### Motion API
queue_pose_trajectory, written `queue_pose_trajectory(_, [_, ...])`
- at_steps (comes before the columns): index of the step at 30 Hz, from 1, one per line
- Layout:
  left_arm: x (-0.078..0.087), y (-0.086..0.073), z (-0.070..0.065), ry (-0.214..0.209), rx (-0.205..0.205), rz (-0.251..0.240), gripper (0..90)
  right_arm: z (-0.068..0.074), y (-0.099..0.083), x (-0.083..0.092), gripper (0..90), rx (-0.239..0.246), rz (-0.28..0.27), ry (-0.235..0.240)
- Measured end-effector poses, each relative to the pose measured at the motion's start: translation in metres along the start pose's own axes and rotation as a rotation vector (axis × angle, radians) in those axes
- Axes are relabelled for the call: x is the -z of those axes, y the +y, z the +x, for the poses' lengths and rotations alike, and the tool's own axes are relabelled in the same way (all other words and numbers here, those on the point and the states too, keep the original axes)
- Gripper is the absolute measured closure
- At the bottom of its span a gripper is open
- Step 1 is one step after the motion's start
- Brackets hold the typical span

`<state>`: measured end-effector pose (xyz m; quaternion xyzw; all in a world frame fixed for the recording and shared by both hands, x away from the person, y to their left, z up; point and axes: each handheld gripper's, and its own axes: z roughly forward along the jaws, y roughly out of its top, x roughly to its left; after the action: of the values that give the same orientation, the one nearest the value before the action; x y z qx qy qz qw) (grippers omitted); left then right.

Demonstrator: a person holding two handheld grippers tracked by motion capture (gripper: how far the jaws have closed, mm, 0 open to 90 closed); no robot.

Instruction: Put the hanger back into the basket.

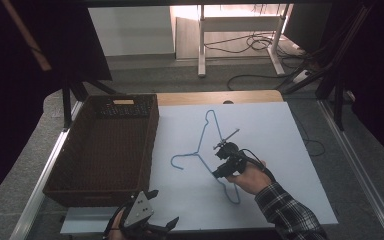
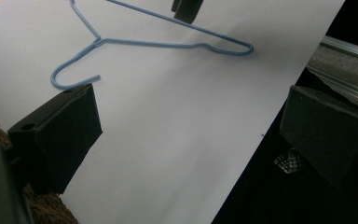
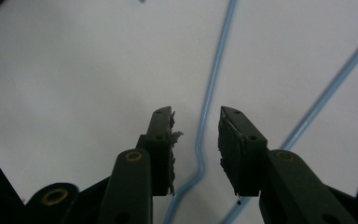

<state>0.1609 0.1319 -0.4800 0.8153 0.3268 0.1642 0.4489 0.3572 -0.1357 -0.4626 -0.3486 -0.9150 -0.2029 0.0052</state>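
A thin blue wire hanger (image 1: 202,131) lies flat on the white sheet (image 1: 270,130), its hook toward the basket. My right gripper (image 1: 216,173) is down on the hanger's near arm. In the right gripper view its jaws (image 3: 196,114) stand either side of the blue wire (image 3: 209,93), with a small gap on both sides, so it is open. My left gripper (image 1: 164,209) is at the table's front edge, beside the basket's near corner. It is open wide (image 2: 191,121) with nothing between its jaws; the hanger (image 2: 168,44) lies beyond it.
A dark woven basket (image 1: 152,130) stands along the left side of the sheet. A wooden table edge (image 1: 220,96) shows behind the sheet. Metal rails run down both sides of the table. Desk legs and cables are on the floor beyond.
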Motion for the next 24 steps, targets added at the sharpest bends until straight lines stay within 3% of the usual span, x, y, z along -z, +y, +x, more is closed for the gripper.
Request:
queue_pose_trajectory(13, [0.001,0.000,0.001,0.001,0.002,-0.001,5.2,-0.002,0.029,-0.025,79.0,0.001,0.124,-0.069])
queue_pose_trajectory(24, [0.001,0.000,0.001,-0.001,0.004,-0.002,5.3,0.000,0.051,-0.044,82.0,-0.008,0.223,-0.117])
